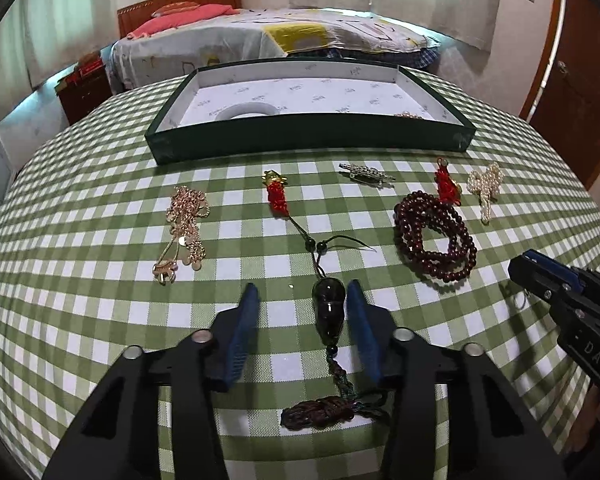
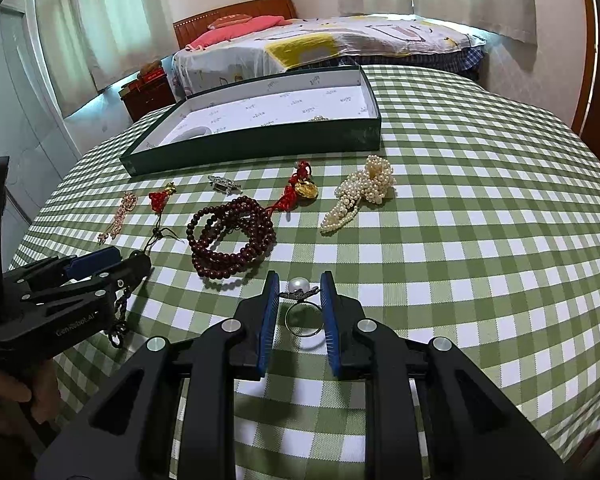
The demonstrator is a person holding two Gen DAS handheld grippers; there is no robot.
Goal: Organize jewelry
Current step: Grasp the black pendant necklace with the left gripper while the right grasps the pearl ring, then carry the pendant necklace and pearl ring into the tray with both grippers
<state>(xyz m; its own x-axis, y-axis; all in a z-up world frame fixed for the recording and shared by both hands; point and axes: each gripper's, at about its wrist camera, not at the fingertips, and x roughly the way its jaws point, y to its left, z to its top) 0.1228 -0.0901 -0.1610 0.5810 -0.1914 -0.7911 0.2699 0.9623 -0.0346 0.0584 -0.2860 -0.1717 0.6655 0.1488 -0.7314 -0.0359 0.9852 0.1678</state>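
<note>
My left gripper [image 1: 302, 294] is open over the checked tablecloth. A dark gourd pendant [image 1: 329, 307] on a cord lies between its fingers, close to the right one, with its dark tassel [image 1: 324, 412] below. My right gripper [image 2: 300, 286] is open around a pearl ring [image 2: 302, 300] that lies on the cloth between its blue pads. A green tray [image 1: 312, 136] with a white lining stands at the far side; it holds a white bangle [image 1: 248, 111] and a small pearl piece [image 2: 318, 118].
On the cloth lie a gold chain [image 1: 184, 228], a red knot charm [image 1: 277, 192], a silver brooch [image 1: 366, 172], dark red prayer beads [image 1: 434, 232], a red-and-gold charm [image 2: 302, 190] and a pearl strand [image 2: 362, 192]. A bed stands beyond the table.
</note>
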